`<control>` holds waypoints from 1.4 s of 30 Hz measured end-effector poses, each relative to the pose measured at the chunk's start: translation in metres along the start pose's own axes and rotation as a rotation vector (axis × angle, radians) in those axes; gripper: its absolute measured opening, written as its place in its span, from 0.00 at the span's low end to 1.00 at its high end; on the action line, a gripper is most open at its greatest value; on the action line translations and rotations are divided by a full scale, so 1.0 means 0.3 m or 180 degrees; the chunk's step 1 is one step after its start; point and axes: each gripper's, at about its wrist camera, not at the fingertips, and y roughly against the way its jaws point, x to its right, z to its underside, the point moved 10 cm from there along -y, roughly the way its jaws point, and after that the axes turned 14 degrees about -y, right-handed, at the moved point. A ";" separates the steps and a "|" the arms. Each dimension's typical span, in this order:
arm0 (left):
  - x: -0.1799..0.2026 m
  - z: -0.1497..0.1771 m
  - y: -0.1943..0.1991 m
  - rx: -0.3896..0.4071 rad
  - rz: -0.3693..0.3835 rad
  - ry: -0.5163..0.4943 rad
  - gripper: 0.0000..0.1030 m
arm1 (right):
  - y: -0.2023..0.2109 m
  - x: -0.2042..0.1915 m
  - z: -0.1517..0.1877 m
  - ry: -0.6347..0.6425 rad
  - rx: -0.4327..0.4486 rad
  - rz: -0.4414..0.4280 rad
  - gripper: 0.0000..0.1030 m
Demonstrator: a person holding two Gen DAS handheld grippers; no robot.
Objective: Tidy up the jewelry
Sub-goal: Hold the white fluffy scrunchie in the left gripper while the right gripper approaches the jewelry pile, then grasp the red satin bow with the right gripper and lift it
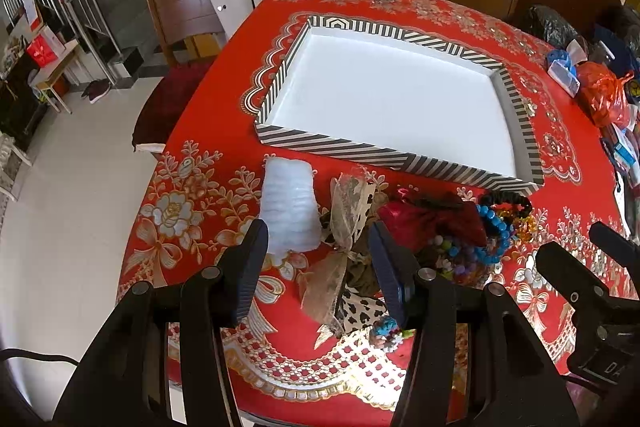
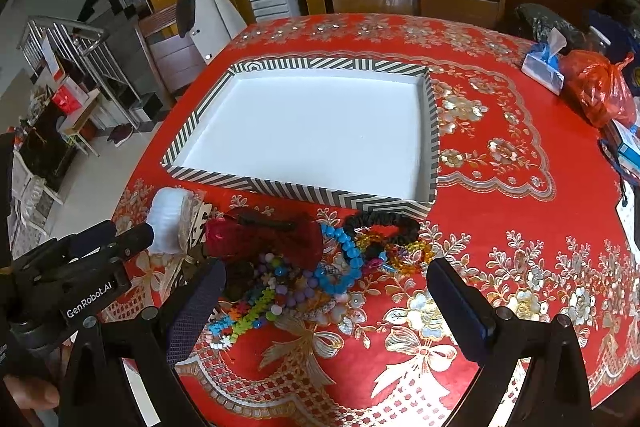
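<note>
Currently, on the red floral tablecloth point(image 2: 500, 227): one striped shallow box point(image 2: 304, 193), white inside, nothing in it. Just in front of its near wall, a heap of jewelry and hair pieces: red satin scrunchie point(image 2: 264, 237), black scrunchie point(image 2: 382, 221), blue bead bracelet point(image 2: 346, 251), amber bead bracelet point(image 2: 412, 253), mixed pastel beads point(image 2: 280, 291), a sheer ribbon bow with cow-print tails point(image 1: 348, 227), and a white padded roll point(image 1: 290, 205) at the heap's left end.

Left gripper point(image 1: 318, 231): jaws moderately parted, nothing held; the ribbon bow lies between the fingers, below them, contact not discernible; one fingertip point(image 1: 256, 239) sits beside the white roll.

Right gripper point(image 2: 326, 277): jaws spread wide, nothing held, straddling the bead pile's right half; left finger point(image 2: 196, 303) close over the coloured beads.

Far right: an orange plastic bag point(image 2: 600, 89) and a tissue pack point(image 2: 544, 65)
</note>
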 end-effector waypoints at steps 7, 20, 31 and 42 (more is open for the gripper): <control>-0.091 0.010 -0.003 -0.0053 0.0034 0.0195 0.50 | -0.023 0.006 0.013 0.0034 -0.0087 -0.0148 0.95; -0.227 0.049 -0.039 -0.0234 0.0287 0.0495 0.50 | -0.103 -0.055 0.054 0.0157 -0.0379 -0.0516 0.71; -0.157 0.070 -0.123 -0.0431 0.0563 0.0257 0.50 | -0.105 -0.036 0.037 0.0098 -0.0412 -0.0504 0.71; -0.167 0.017 -0.256 -0.0632 0.0670 0.0361 0.56 | -0.163 -0.077 0.036 0.0252 -0.0520 -0.0507 0.71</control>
